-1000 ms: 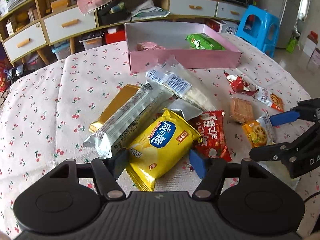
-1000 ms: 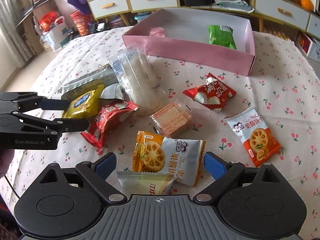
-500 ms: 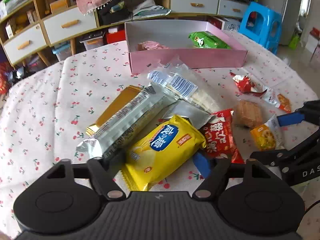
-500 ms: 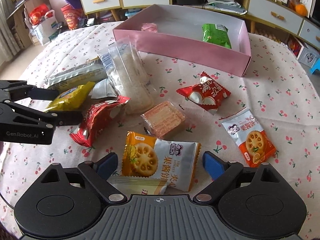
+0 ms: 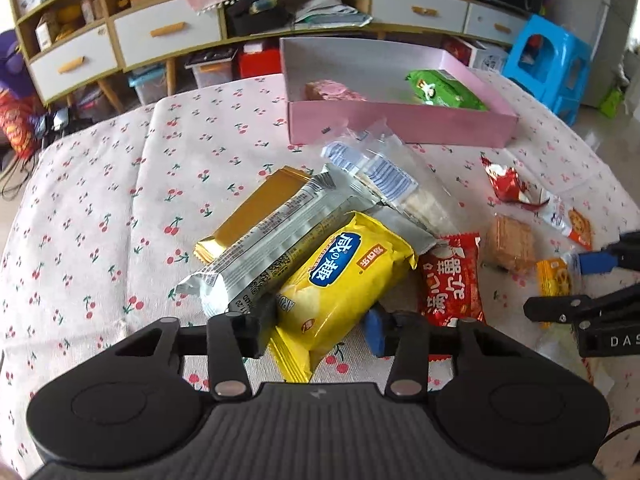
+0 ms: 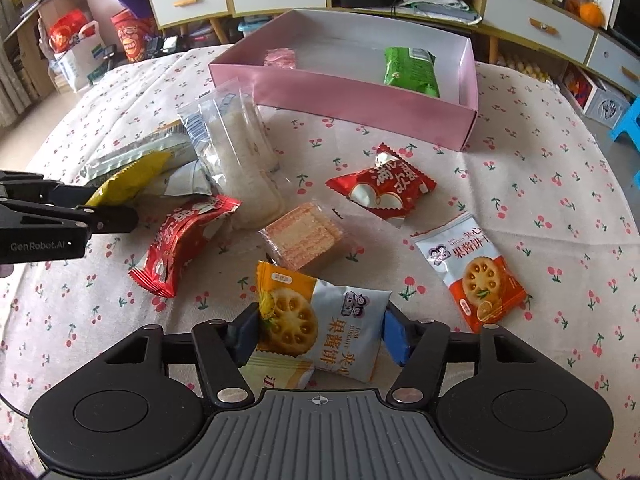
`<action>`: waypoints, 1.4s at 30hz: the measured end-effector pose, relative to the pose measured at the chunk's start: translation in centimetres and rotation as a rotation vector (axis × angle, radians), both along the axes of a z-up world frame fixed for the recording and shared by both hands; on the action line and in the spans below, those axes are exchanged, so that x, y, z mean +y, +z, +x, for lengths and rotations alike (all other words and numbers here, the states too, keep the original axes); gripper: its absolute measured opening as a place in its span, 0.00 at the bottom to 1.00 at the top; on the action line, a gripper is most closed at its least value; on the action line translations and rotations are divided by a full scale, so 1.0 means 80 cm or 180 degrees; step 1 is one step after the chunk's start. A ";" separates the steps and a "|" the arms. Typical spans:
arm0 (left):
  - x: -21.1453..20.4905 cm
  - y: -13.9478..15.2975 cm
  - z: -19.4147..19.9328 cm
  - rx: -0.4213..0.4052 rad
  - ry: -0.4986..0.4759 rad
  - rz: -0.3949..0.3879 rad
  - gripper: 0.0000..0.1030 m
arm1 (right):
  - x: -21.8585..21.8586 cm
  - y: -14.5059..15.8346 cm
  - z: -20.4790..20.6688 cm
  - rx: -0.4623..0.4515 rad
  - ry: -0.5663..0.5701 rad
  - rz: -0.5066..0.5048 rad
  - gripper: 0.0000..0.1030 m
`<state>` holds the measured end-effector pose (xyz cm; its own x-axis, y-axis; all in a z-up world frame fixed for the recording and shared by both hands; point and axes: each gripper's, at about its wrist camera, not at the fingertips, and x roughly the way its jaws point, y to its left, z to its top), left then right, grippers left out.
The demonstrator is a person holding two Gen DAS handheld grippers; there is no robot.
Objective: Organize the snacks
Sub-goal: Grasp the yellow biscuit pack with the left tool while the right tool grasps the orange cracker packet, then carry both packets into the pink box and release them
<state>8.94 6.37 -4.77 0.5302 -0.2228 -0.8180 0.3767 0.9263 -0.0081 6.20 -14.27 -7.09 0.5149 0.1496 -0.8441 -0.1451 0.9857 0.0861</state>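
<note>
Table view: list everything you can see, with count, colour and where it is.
pink box: one, pink, table's far side
green packet: one, green, inside box
pink snack: one, pink, inside box
yellow packet: one, yellow, between left jaws
silver packet: one, silver, against yellow packet
gold packet: one, gold, partly under silver packet
clear bag: one, clear, before the box
wafer block: one, tan, centre
red packets: two, red, flanking wafer block
near biscuit packet: one, orange-silver, between right jaws
pale packet: one, cream, under near biscuit packet
far biscuit packet: one, orange-white, right side
tablecloth: one, white with cherries, underneath
left gripper: one, black, closing on yellow packet
right gripper: one, black, closing on near biscuit packet
</note>
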 end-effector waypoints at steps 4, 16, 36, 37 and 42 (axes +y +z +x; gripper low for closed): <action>0.006 0.005 0.001 0.0106 0.0105 -0.0123 0.38 | -0.007 0.006 -0.001 0.0008 -0.0027 0.0082 0.60; 0.015 0.023 -0.003 0.0248 0.0261 -0.0368 0.37 | -0.021 0.032 -0.001 0.0031 -0.0110 0.0400 0.60; 0.008 0.071 0.000 0.0129 0.0373 -0.0836 0.36 | -0.055 0.092 0.024 -0.0295 -0.0464 0.0885 0.60; 0.006 0.072 0.003 0.0123 0.0378 -0.0842 0.36 | -0.056 0.094 0.027 -0.0308 -0.0493 0.0907 0.60; -0.004 0.075 0.019 0.0095 0.0442 -0.0921 0.36 | -0.058 0.105 0.042 -0.0380 -0.0590 0.1033 0.60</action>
<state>10.48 6.03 1.21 0.5485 -0.3756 -0.7471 0.2425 0.9265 -0.2878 9.60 -18.91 1.34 0.6499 0.2942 -0.7008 0.0049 0.9204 0.3909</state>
